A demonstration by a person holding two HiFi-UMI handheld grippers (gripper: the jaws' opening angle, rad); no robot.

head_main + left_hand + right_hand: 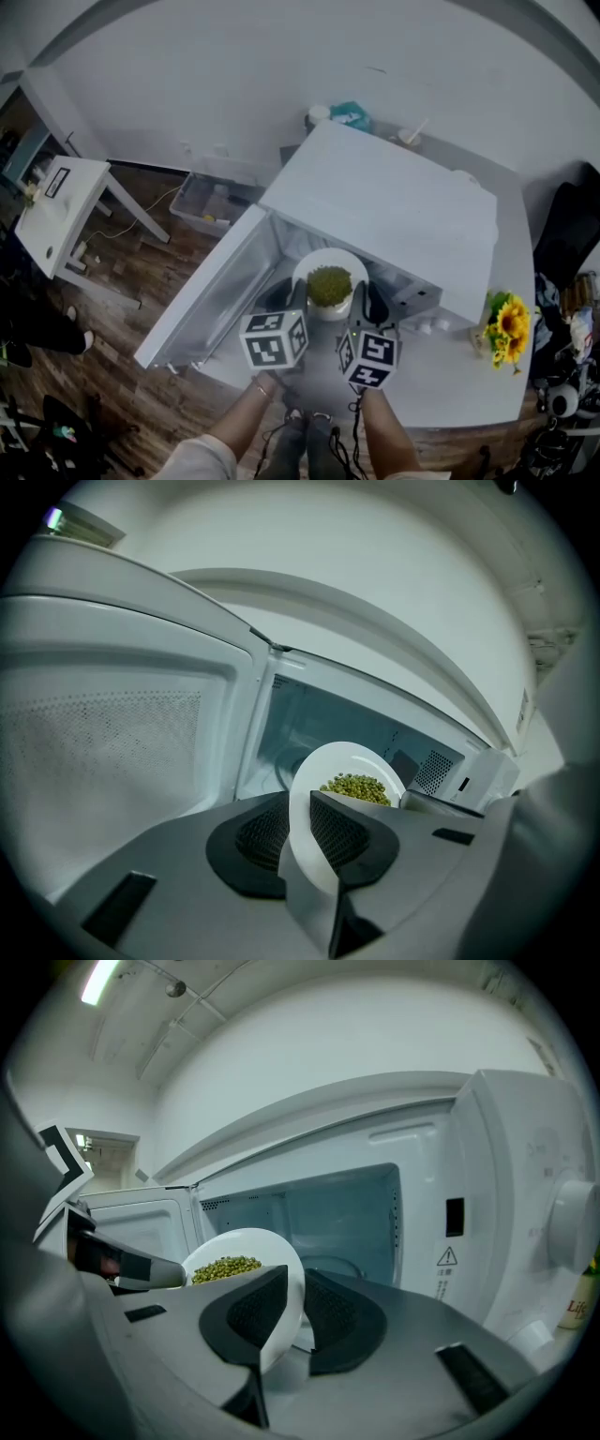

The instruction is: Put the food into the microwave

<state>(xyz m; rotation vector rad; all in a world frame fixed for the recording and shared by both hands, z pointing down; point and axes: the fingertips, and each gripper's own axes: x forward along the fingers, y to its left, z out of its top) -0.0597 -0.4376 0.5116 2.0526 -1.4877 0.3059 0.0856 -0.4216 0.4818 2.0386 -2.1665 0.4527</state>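
Note:
A white plate heaped with green peas hangs at the mouth of the open white microwave. My left gripper is shut on the plate's left rim and my right gripper is shut on its right rim. In the left gripper view the plate stands edge-on between the dark pads, peas beyond, and the cavity lies just ahead. The right gripper view shows the plate pinched the same way, with the peas to the left and the cavity behind.
The microwave door swings out to the left, mesh window toward me. Yellow sunflowers stand on the white table at the right of the microwave. A small white table and a clear bin sit on the wood floor at left.

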